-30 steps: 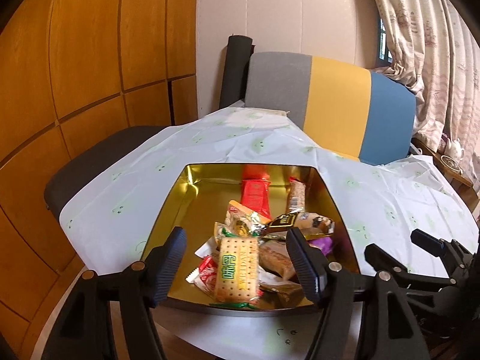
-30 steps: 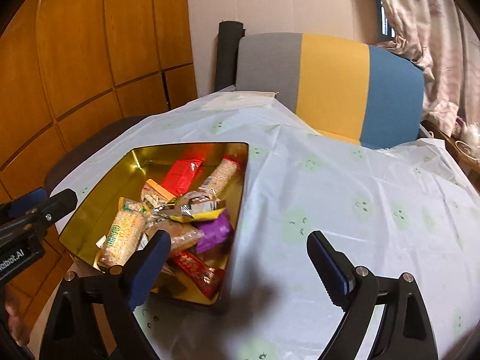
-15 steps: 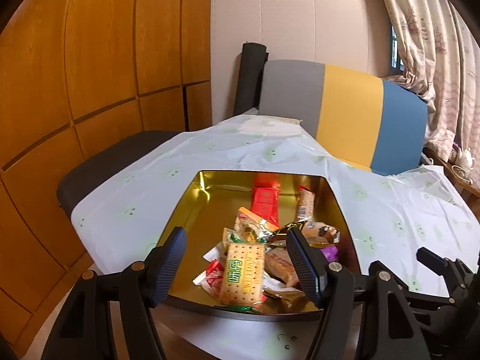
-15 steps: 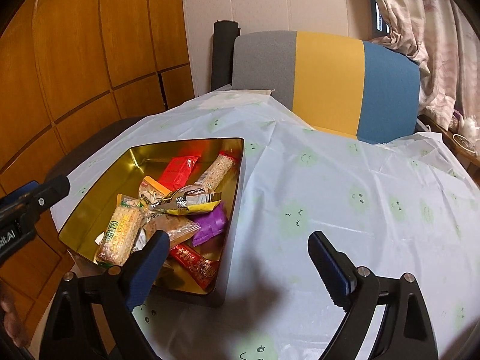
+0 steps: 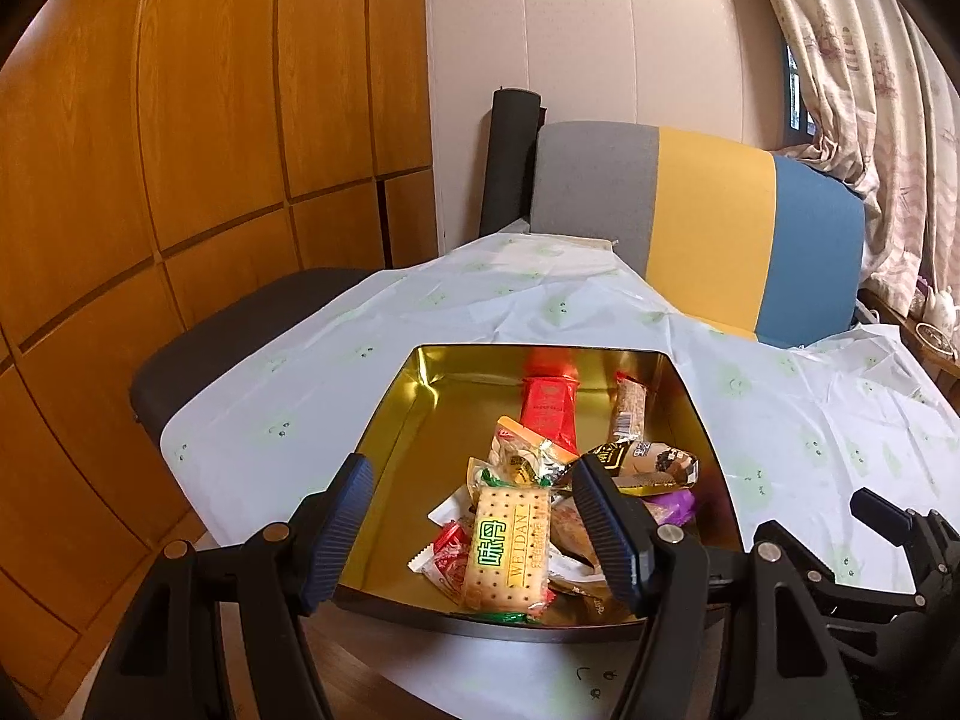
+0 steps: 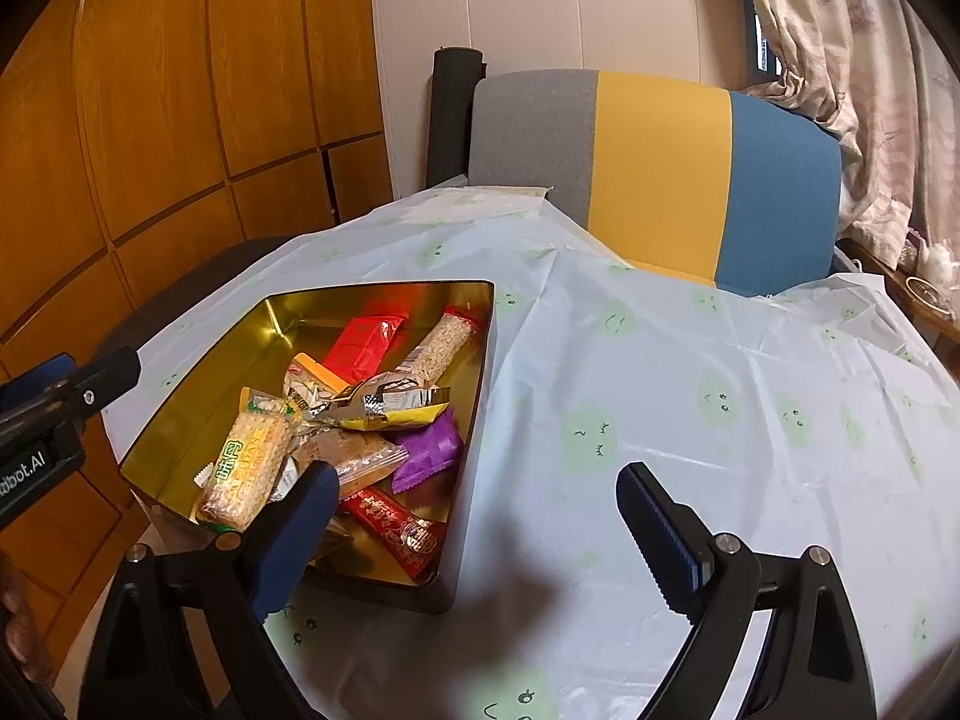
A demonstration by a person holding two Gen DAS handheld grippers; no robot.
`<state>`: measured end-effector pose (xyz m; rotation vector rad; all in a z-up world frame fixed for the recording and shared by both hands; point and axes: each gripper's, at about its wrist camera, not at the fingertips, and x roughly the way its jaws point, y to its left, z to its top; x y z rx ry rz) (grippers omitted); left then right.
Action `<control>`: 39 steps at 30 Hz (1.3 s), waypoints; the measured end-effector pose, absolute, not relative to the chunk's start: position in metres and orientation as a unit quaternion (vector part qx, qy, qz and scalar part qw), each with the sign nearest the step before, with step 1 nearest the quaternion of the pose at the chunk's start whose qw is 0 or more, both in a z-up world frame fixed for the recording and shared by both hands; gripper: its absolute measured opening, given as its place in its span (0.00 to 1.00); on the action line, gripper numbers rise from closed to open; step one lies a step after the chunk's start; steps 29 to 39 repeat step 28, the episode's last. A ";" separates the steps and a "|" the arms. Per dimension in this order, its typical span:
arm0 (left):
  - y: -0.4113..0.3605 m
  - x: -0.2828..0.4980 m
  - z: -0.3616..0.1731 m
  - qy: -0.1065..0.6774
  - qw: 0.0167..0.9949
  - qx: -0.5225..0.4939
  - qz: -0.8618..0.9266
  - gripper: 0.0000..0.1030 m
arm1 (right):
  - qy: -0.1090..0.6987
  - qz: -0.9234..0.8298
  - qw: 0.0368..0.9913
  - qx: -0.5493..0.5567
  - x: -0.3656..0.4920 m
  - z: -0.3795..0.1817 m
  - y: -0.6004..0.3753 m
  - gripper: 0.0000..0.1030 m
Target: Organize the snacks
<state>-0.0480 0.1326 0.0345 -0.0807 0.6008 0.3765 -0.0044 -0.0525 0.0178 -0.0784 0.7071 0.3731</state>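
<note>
A gold metal tin (image 5: pixel 414 420) (image 6: pixel 198 384) sits on the table's near left side and holds several wrapped snacks: a cracker pack (image 5: pixel 510 552) (image 6: pixel 246 468), a red bar (image 5: pixel 549 414) (image 6: pixel 360 348), an oat bar (image 6: pixel 444 342), a purple wrapper (image 6: pixel 429 450). My left gripper (image 5: pixel 474 528) is open and empty, hovering over the tin's near edge. My right gripper (image 6: pixel 474 516) is open and empty, above the tin's right wall and the tablecloth.
The table wears a pale blue cloth (image 6: pixel 690 390) with green faces. A grey, yellow and blue sofa back (image 5: pixel 708 222) stands behind it. A dark chair seat (image 5: pixel 240 330) is at the left by wood panels. Curtains (image 6: pixel 840 60) hang at the right.
Both grippers have drawn back and risen a little, so the tin sits lower and farther in view. Their jaws stay open. The snacks have not moved.
</note>
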 end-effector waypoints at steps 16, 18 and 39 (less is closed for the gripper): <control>0.134 -0.049 0.035 0.298 0.934 -0.035 0.192 0.68 | 0.343 0.181 0.921 -0.043 -0.007 0.017 -0.049 0.92; 0.134 -0.048 0.035 0.299 0.934 -0.035 0.190 0.68 | 0.343 0.181 0.921 -0.043 -0.007 0.017 -0.049 0.92; 0.133 -0.049 0.035 0.290 0.937 -0.038 0.189 0.68 | 0.346 0.180 0.920 -0.035 -0.004 0.015 -0.057 0.93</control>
